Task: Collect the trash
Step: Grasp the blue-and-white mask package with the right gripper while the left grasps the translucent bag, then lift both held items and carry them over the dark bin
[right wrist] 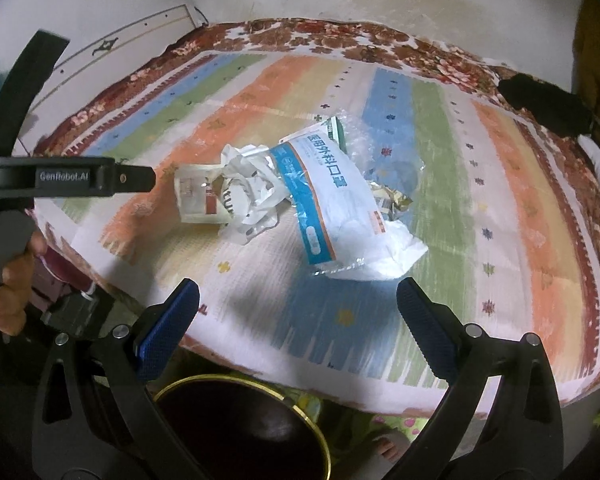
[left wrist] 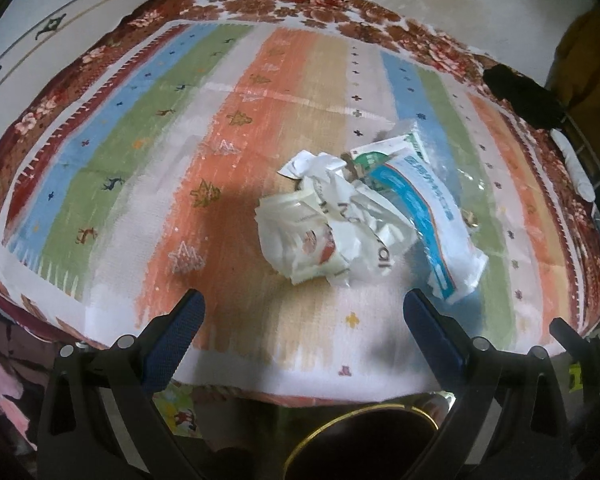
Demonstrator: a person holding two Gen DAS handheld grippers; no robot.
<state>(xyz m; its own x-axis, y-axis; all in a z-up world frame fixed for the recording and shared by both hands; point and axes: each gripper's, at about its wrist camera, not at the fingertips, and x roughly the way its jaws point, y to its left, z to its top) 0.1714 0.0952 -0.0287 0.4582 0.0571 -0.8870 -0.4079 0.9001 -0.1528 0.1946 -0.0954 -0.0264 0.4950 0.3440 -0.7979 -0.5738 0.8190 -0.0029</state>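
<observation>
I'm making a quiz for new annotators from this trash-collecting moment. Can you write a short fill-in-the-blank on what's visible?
1. The jaws of the left gripper and the right gripper are both ____.
2. The crumpled white wrapper and the blue-and-white packet lie on a ____ cloth.
3. Below the cloth's near edge sits a dark bin with a ____ rim.

Missing words: open; striped; gold

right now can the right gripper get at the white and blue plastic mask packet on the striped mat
Probably yes: the right gripper is open, and the white and blue plastic mask packet lies just ahead on the striped mat with nothing between them.
</observation>
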